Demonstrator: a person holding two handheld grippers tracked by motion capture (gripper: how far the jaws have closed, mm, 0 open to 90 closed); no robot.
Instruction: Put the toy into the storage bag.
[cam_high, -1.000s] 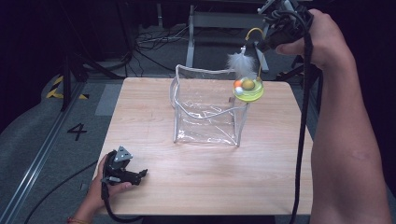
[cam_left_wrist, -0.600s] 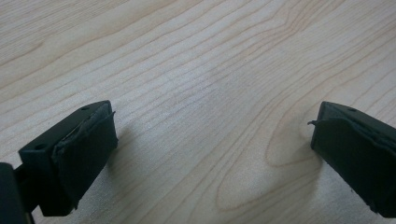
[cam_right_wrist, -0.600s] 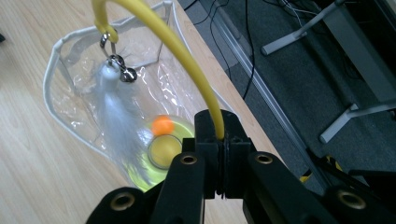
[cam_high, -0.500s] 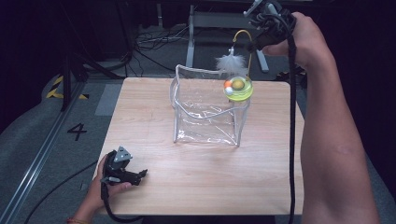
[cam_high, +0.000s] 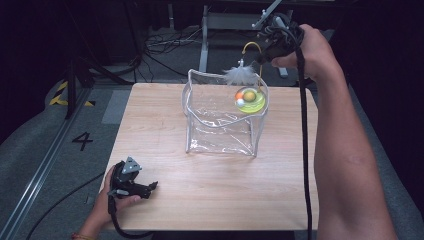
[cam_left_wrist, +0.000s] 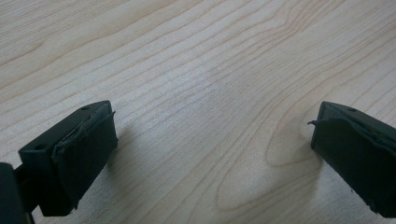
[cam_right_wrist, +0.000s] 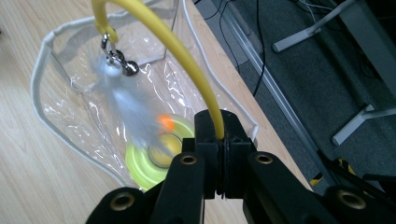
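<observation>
Grain lines run across the pale wooden table (cam_high: 150, 130). Upright at its centre stands a clear, crinkled plastic bag (cam_high: 220, 120) with a white-piped rim. The right gripper (cam_high: 267, 47), raised above the bag's far right corner, is clamped on a curved yellow wand (cam_right_wrist: 187, 60). From the wand hang a white feather (cam_high: 239, 75) and a lime-green disc toy (cam_high: 250, 100) at the rim; feather detail is blurred. The left gripper (cam_high: 142, 187) rests on the near-left tabletop, jaws apart and empty.
</observation>
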